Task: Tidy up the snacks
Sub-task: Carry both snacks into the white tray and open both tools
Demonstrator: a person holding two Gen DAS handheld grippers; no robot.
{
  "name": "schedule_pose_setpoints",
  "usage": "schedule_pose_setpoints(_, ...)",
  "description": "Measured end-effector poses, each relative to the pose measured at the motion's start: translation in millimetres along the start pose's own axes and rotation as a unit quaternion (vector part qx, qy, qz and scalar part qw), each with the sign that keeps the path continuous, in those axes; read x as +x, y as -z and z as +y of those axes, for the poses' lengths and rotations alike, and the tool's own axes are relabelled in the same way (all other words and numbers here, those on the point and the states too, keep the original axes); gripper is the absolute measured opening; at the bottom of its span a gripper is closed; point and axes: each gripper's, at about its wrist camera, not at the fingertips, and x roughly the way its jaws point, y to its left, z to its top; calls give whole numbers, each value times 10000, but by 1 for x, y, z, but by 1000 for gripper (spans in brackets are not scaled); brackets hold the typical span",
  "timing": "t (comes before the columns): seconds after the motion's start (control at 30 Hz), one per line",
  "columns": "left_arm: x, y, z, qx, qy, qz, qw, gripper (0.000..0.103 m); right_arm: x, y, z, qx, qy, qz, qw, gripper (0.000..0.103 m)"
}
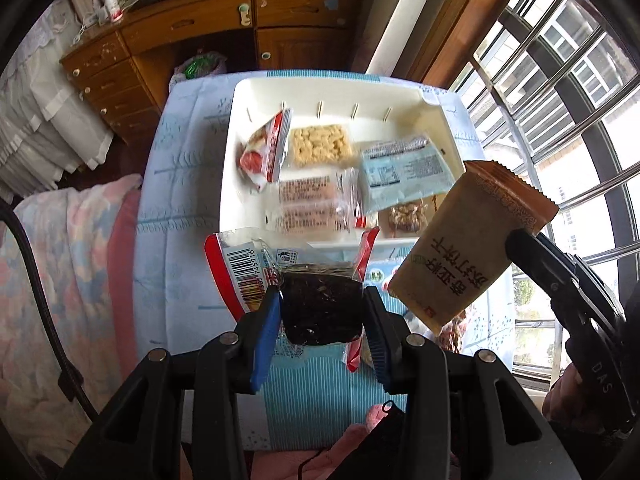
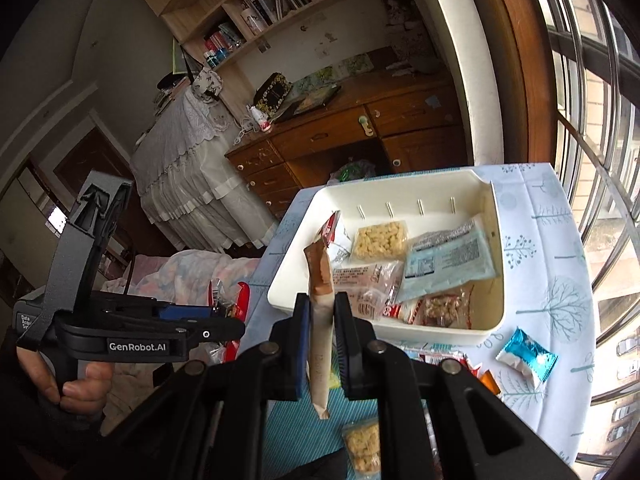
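Seaweed snack packet (image 1: 316,300) is sitting clamped between the blue pads of the left gripper (image 1: 322,312) in the left wrist view, its dark slab hanging above the tablecloth (image 1: 180,184). The white bin (image 1: 236,128) is lying ahead of these fingers, just past the packet's far edge, with several wrapped snacks already inside. To the right, the tan cracker packet (image 1: 468,248) is hanging in the air over the bin's near right corner, held by the other tool.

In the right wrist view, the right gripper (image 2: 322,340) is pinching that cracker packet (image 2: 320,332) edge-on, jaws nearly closed on the thin wrapper. The packet's long axis is running upright, top end tilting toward the bin (image 2: 494,248), which is lying ahead and slightly right of the fingertips. The left gripper (image 2: 224,314) is appearing off to the left, beside the bin's near left corner. Judging from both views, the two grippers look about equally near the bin. A blue foil candy (image 2: 528,354) is resting on the cloth nearby.
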Motion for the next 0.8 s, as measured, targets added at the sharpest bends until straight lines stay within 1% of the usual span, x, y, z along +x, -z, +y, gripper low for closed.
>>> schedule_pose_setpoints(0.2,0,-20,5,171,186,-299,9992,39,5,-16,10,-367,303,-449,9979,12)
schedule_pose_setpoints(0.37,7,-32,7,298,401,-501,9975,39,15,-28,13,-536,540,-599,9953,12)
schedule_pose_setpoints(0.6,25,-44,10,506,542,-877,9934,39,33,-40,9,-648,835,-598,9926,12)
schedule_pose_setpoints(0.8,40,-53,12,538,677,-1073,9905,40,45,-46,2,-608,979,-508,9920,13)
